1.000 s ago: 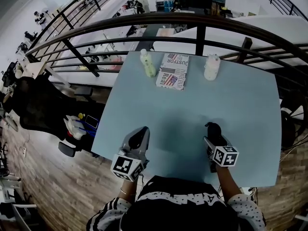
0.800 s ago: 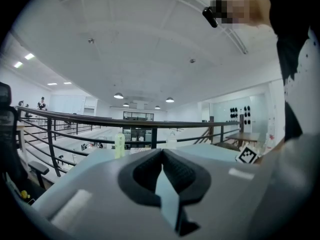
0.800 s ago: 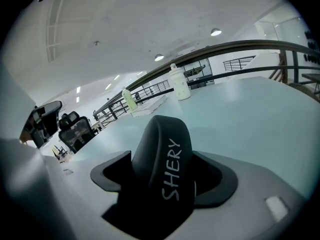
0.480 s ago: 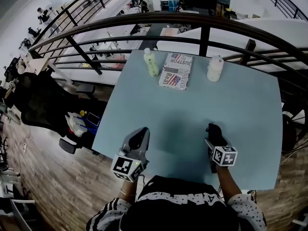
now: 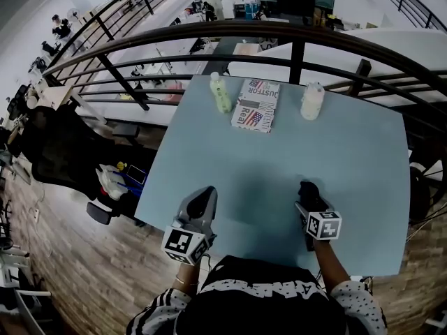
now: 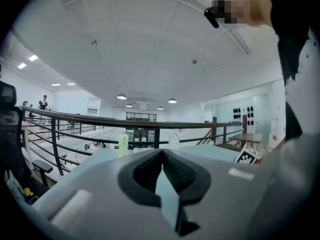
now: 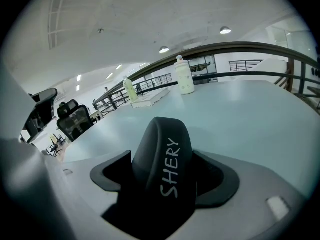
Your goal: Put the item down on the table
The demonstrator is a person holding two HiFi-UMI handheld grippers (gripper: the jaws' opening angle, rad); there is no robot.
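Right hand-held gripper (image 5: pixel 309 199) is seen clamped on the black item (image 7: pixel 165 149), a curved dark piece with pale lettering, pinched from both sides and standing up between the jaws. It is held over the near right part of the pale blue surface (image 5: pixel 335 152), low above it. Whether the item already touches cannot be told from any view.

Left hand-held gripper (image 6: pixel 161 156) is seen with its jaws pressed together and nothing between them, hanging near the front left edge, well apart from the right one.

At the far side a green bottle (image 5: pixel 221 93), a flag-printed packet (image 5: pixel 255 105) and a white bottle (image 5: pixel 312 101) are lined up, well apart from the drop spot, so no crowding is expected there.

For a clean set-down, the item should be lowered until its underside is borne by the surface before the jaws are parted. It is judged that a rounded piece like this could roll or tip if released from height. The jaws should be opened evenly and only just enough. After that, the hand-held gripper should be drawn straight back along its own line so the item is not dragged. A spot well inboard of the near edge is to be preferred.
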